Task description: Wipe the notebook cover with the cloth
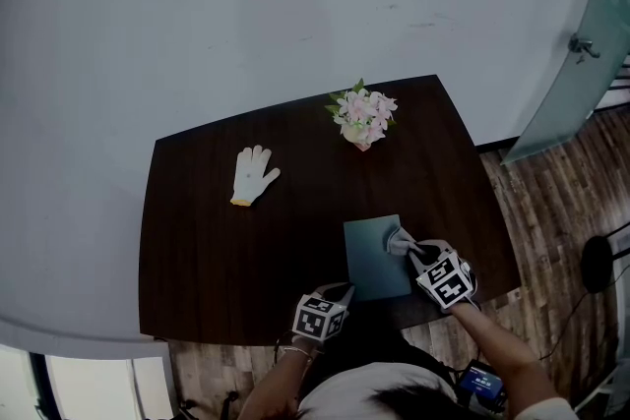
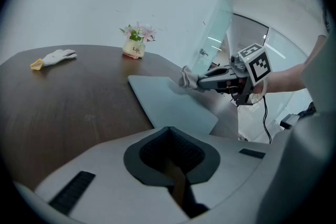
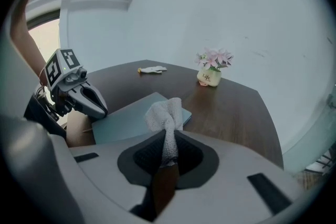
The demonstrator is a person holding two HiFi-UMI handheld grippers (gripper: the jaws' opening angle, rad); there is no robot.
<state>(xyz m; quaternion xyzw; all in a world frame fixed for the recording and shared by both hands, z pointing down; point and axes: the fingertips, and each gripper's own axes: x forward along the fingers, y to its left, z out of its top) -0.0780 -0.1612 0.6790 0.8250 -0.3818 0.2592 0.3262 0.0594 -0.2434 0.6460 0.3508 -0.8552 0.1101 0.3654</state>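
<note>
Cloth (image 3: 165,115) held over notebook (image 3: 131,118).
Right gripper (image 3: 167,165) clamped on the cloth; left gripper (image 2: 176,176) closed, empty, beside notebook edge.

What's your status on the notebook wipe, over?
Right gripper shut on cloth, cloth at notebook's right edge. Left gripper shut, empty, by its near corner. Glove, flower pot well clear.

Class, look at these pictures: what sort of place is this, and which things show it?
Probably an office or meeting room: a dark wooden table stands by a plain white wall, with a glass door to one side and a small pot of flowers for decoration.
</note>
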